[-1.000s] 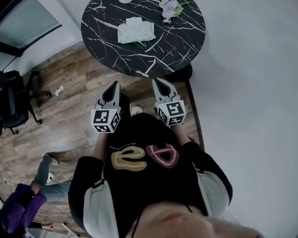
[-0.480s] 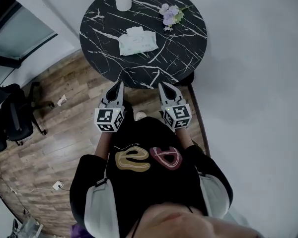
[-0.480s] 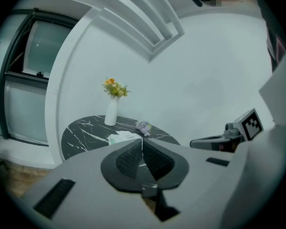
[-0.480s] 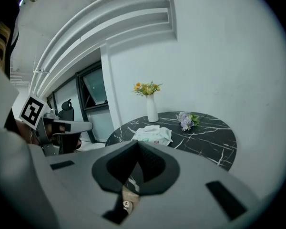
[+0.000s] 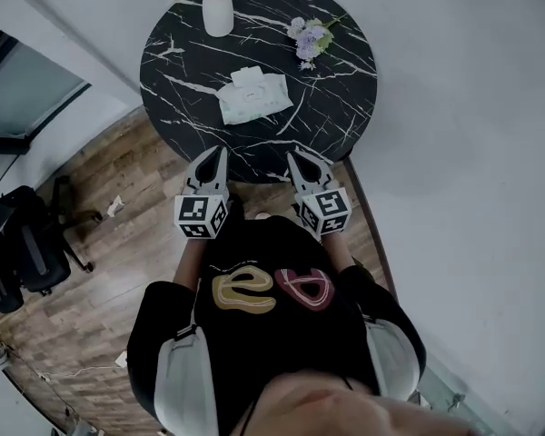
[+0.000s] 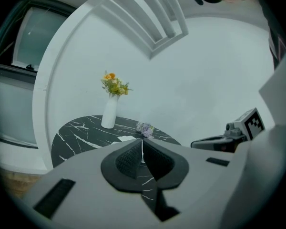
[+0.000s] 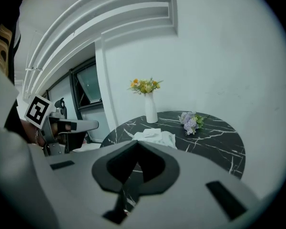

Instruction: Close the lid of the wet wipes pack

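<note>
The wet wipes pack [image 5: 254, 96] lies near the middle of the round black marble table [image 5: 345, 107], its white lid flap [image 5: 248, 77] raised at the far end. In the right gripper view the pack [image 7: 155, 137] shows ahead, beyond the jaws. My left gripper [image 5: 213, 160] and right gripper [image 5: 298, 163] hover side by side at the table's near edge, short of the pack. Both are shut with nothing between the jaws. From the left gripper view only a corner of the pack [image 6: 126, 138] shows above the jaws.
A white vase with yellow and orange flowers [image 5: 217, 9] stands at the table's far edge. A small purple flower bunch [image 5: 307, 37] lies at the far right. Wood floor [image 5: 91, 271] and a black office chair [image 5: 32, 243] are to the left; a white wall [image 5: 463, 153] is on the right.
The person has stepped closer to the table, so both grippers now reach its near edge. The person in purple at the lower left is out of view.
</note>
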Demonstrator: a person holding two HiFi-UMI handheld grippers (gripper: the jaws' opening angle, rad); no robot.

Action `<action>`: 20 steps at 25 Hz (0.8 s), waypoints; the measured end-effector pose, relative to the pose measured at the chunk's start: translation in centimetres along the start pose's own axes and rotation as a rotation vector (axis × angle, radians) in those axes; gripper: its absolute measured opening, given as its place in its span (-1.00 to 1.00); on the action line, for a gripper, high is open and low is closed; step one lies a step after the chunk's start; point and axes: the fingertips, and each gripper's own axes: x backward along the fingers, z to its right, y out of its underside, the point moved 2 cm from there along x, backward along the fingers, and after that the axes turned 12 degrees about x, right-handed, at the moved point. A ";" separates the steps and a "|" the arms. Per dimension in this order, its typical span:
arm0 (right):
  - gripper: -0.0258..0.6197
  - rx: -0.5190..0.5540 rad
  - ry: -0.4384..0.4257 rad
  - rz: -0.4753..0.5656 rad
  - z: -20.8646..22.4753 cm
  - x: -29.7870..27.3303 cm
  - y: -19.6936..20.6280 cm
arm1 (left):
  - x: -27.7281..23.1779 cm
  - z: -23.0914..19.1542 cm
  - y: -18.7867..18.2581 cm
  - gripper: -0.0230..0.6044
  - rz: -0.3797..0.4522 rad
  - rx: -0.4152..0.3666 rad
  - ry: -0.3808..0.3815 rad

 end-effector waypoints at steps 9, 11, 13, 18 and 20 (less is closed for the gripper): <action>-0.88 -0.095 0.010 -0.008 -0.5 -4.8 -2.0 | -2.7 -4.0 -2.0 -0.86 -0.077 -0.010 0.091; -0.88 -0.104 0.050 0.008 0.0 -5.3 -2.7 | -3.1 -4.5 -2.4 -0.87 -0.092 -0.020 0.116; -0.88 -0.128 0.040 0.012 0.2 -6.0 -3.2 | -3.3 -4.9 -2.6 -0.87 -0.111 -0.028 0.142; -0.88 -0.170 0.002 0.036 1.0 -7.6 -5.0 | -4.1 -5.6 -2.3 -0.87 -0.142 0.007 0.156; -0.88 -0.151 -0.025 0.018 1.4 -8.2 -5.6 | -4.3 -5.5 -2.1 -0.87 -0.153 0.032 0.165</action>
